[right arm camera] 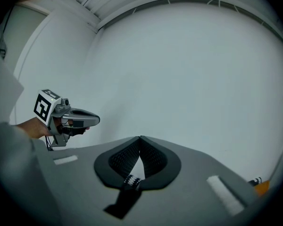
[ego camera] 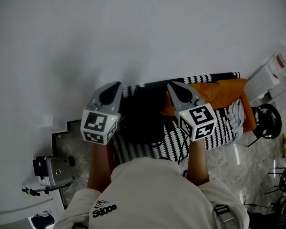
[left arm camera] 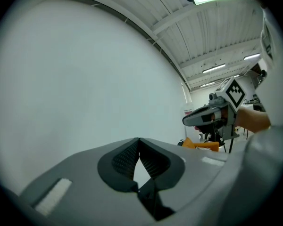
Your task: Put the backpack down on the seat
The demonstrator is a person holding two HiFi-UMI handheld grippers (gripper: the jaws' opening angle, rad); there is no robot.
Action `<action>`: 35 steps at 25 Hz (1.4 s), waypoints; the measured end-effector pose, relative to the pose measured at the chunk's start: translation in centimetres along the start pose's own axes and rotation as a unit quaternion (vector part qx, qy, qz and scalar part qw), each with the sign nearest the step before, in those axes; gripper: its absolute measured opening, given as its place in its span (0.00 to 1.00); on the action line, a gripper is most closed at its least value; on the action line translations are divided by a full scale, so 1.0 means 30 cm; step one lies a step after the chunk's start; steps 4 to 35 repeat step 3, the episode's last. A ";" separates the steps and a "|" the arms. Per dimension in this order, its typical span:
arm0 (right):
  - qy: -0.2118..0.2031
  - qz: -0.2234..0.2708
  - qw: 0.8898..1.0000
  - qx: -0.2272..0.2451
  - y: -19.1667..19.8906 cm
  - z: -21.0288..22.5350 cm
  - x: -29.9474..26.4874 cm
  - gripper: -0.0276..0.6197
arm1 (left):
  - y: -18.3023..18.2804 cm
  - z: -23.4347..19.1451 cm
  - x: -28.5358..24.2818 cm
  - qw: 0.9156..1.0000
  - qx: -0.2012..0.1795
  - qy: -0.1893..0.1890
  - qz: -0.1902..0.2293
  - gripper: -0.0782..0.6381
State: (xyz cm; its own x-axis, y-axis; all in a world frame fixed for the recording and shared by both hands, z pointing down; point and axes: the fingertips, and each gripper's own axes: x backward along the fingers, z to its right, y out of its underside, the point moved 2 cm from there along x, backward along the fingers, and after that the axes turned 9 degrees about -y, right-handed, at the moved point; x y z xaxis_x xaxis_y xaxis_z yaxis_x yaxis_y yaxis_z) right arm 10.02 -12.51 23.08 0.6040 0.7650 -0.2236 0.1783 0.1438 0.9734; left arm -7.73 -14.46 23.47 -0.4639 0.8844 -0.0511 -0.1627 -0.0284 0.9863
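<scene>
In the head view the black backpack (ego camera: 142,116) sits low between my two grippers, over the black-and-white striped seat (ego camera: 219,128). I cannot tell whether it rests on the seat or hangs just above it. My left gripper (ego camera: 115,86) (left arm camera: 139,140) is raised at its left with jaws shut, and a black strap (left arm camera: 153,201) runs from its throat toward the right. My right gripper (ego camera: 174,86) (right arm camera: 140,138) is raised at its right, also shut, with a black strap (right arm camera: 122,199) trailing to the left. Both point at the white wall.
An orange cushion (ego camera: 219,92) and a grey cloth (ego camera: 236,111) lie on the right part of the seat. A camera on a stand (ego camera: 52,171) is on the floor at the left. White boxes (ego camera: 271,75) and cables stand at the right.
</scene>
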 end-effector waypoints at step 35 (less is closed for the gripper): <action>0.000 -0.004 1.000 -0.005 0.018 0.020 -0.015 0.05 | 0.013 0.007 -0.020 1.000 0.003 0.005 -0.004 0.12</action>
